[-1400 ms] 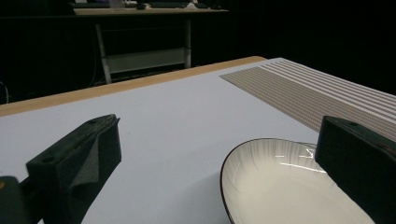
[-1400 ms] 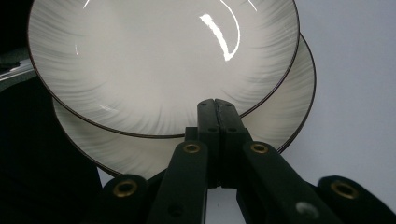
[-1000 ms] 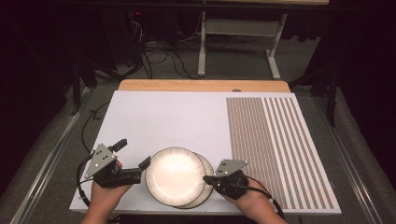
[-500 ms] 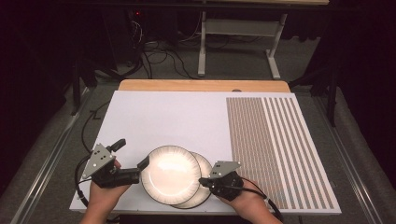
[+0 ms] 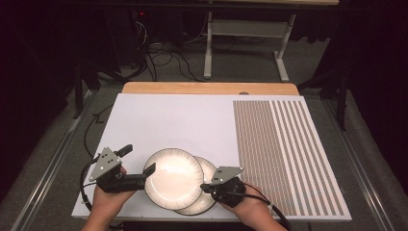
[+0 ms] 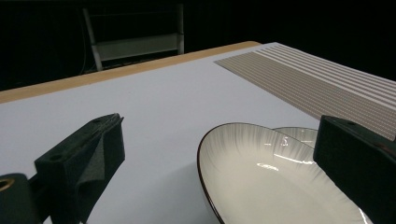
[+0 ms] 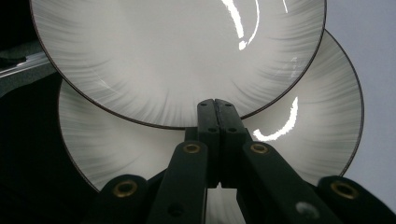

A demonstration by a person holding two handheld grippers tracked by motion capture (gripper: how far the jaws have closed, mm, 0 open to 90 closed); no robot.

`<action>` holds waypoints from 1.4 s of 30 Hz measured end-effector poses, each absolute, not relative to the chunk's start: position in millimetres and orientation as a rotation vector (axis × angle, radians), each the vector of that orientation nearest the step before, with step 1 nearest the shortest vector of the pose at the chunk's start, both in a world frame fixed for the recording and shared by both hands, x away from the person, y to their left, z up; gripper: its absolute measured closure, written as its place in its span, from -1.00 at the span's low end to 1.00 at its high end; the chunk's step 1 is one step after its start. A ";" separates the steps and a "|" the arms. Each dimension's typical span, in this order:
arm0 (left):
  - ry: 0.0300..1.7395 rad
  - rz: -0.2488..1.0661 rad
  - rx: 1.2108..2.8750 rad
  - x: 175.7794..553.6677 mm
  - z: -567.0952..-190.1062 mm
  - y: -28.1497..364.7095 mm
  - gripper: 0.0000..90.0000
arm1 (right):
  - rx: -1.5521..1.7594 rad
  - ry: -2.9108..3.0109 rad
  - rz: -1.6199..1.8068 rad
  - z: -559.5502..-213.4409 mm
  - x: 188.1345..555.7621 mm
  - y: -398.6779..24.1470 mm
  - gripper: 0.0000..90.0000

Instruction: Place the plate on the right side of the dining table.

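A glossy white round plate with a dark rim [image 5: 173, 177] lay overlapping a second matching plate [image 5: 206, 202] at the white counter's [image 5: 183, 120] near edge. The left tongs [image 5: 139, 177] gaped wide; the right tongs [image 5: 206, 187] were pressed together, empty.

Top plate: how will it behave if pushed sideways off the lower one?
The top plate looks glazed and glossy, so it would probably slide easily over the lower plate. It looks rigid, likely ceramic and chippable. Its shallow, wide form shouldn't tip.
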State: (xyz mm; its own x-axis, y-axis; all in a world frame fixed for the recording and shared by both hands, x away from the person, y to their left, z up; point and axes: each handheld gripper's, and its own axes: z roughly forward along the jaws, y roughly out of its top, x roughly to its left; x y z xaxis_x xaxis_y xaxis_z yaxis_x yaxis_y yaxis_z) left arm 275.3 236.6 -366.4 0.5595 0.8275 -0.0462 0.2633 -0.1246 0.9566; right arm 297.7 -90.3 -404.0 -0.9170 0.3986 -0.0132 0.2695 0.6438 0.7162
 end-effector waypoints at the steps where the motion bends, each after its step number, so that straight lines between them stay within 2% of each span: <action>1: 0.925 0.627 1.672 275.3 -366.4 236.6 -0.94 | 0.547 2.692 1.132 -404.2 297.7 -89.9 1.00; 9: 0.955 0.583 1.715 272.6 -375.2 236.3 -0.95 | 0.533 2.694 1.128 -404.4 298.9 -90.2 1.00; 16: 0.995 0.419 1.877 281.6 -386.3 226.9 -0.99 | 0.529 2.697 1.116 -403.6 297.3 -89.4 1.00; 19: 1.021 0.375 1.890 284.3 -389.8 226.6 -0.98 | 0.531 2.695 1.118 -403.5 297.3 -89.3 1.00; 20: 1.033 0.312 1.889 286.0 -391.7 226.9 -0.97 | 0.550 2.692 1.126 -403.6 296.7 -88.7 1.00; 26: 1.085 0.140 1.944 287.0 -395.8 218.9 -0.87 | 0.534 2.693 1.117 -403.2 297.3 -89.1 1.00; 34: 1.169 0.081 1.926 286.9 -394.7 215.8 -0.56 | 0.540 2.694 1.112 -402.6 296.4 -88.6 1.00; 36: 1.174 0.077 1.928 286.6 -394.2 215.9 -0.38 | 0.540 2.691 1.112 -402.5 296.1 -88.3 1.00; 42: 1.218 0.073 1.922 287.7 -393.3 218.1 -0.14 | 0.542 2.691 1.111 -402.4 296.0 -88.2 1.00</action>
